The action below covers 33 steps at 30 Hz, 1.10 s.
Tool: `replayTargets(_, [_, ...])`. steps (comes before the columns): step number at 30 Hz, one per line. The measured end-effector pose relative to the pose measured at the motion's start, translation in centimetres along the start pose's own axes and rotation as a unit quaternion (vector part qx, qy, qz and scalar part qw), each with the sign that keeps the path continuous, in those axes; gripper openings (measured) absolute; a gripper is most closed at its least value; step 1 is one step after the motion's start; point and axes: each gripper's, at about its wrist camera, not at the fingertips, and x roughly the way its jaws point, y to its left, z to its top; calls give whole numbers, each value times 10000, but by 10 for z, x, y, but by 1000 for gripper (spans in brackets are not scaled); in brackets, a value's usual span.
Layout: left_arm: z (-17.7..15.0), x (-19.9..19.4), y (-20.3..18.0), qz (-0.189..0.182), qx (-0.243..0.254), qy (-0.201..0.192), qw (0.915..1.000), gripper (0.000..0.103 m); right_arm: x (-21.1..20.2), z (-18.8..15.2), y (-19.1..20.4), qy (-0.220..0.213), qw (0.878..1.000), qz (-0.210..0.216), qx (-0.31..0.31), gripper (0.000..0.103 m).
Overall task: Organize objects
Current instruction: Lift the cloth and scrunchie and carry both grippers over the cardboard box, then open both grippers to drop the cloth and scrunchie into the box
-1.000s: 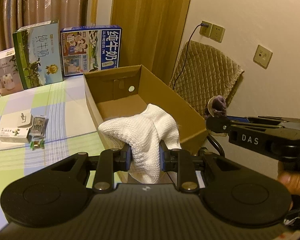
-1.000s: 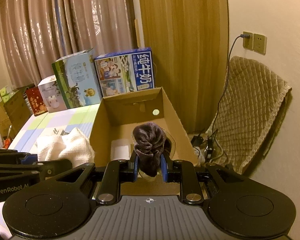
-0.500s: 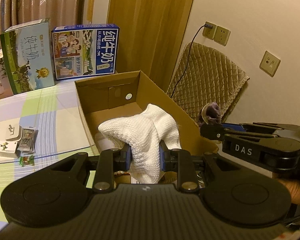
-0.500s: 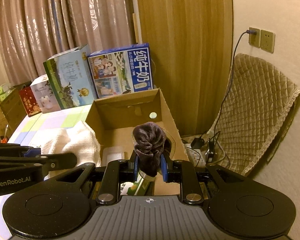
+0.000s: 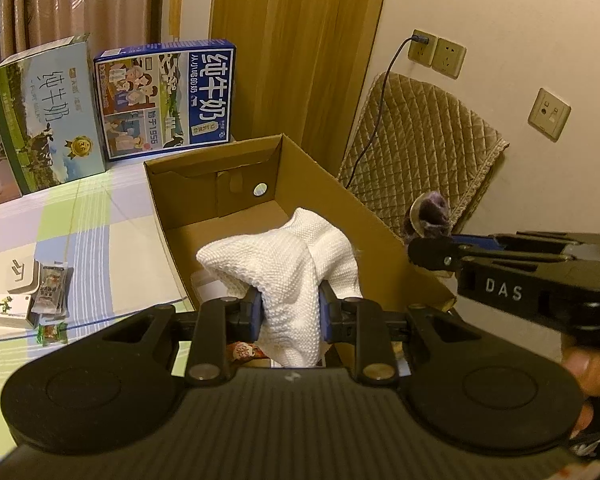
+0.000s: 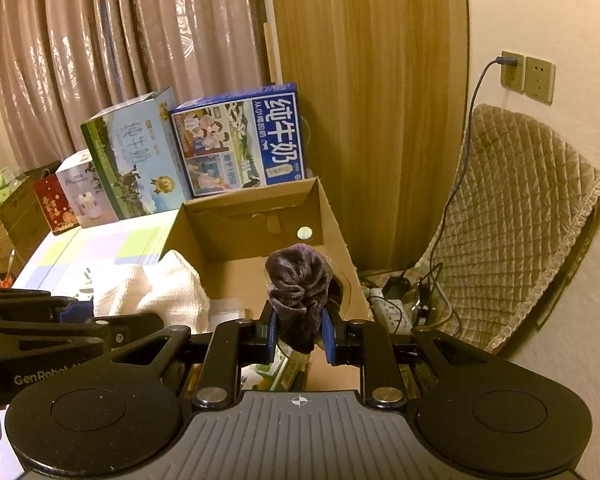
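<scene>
My left gripper (image 5: 290,312) is shut on a white knitted cloth (image 5: 288,264), held over the near end of an open cardboard box (image 5: 363,216). My right gripper (image 6: 300,330) is shut on a dark purple bundled sock (image 6: 298,284), also above the box (image 6: 256,236), near its right wall. In the left wrist view the right gripper (image 5: 427,246) comes in from the right with the sock (image 5: 431,210) sticking up. In the right wrist view the left gripper (image 6: 112,320) and the white cloth (image 6: 156,292) sit at the left. Small packets lie in the box under the grippers.
Milk cartons, a blue one (image 5: 168,96) and a green one (image 5: 48,108), stand behind the box on the checked tablecloth (image 5: 100,232). Small packets (image 5: 48,296) lie at the left. A quilted chair cover (image 6: 511,224), cables and a power strip (image 6: 391,308) are beyond the table's right edge.
Both grippers have moved forward and to the right, so they now hang over the box's near end. Each keeps its grip on its cloth.
</scene>
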Motion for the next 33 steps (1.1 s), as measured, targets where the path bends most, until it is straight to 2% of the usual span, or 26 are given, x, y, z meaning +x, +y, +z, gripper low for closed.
replayTargets(3, [3,5,1,59,73,-14,10000,23,2,4,0,-10,10000,-7,14,19])
replayTargets(5, [7,12,2,19,78,11,10000,28,3,5,-1,-13,10000,-7,37,19])
replayTargets(7, [9,21,5,-55,79,53,9999,43,4,6,-2,-3,10000,-9,63,19])
replayTargets(8, [8,23,7,-23,77,38,10000,46,4,5,-3,-2,10000,-6,72,19])
replayTargets(15, [3,8,22,245,73,-97,9996,50,5,-2,-4,80,9999,31,138,19])
replayTargets(21, [-1,-7,34,228,-139,-180,9995,56,11,-1,-3,121,9991,226,329,21])
replayTargets(22, [-2,-9,36,226,-171,-185,9994,58,12,1,-5,102,9987,300,392,39])
replayTargets(23, [-3,-11,38,231,-201,-195,9993,59,13,2,-7,48,9980,381,501,66])
replayTargets(24, [-4,-13,39,236,-217,-210,9993,62,12,2,-9,-30,9971,459,609,75])
replayTargets(27, [-10,-21,44,291,-206,-254,9990,70,7,3,-13,-160,9959,494,745,78])
replayTargets(30, [-16,-28,48,437,-172,-289,9985,74,1,0,-14,-165,9957,459,793,78])
replayTargets(33, [-22,-37,55,434,-292,-289,9982,77,-6,-4,-14,-154,9955,424,836,78])
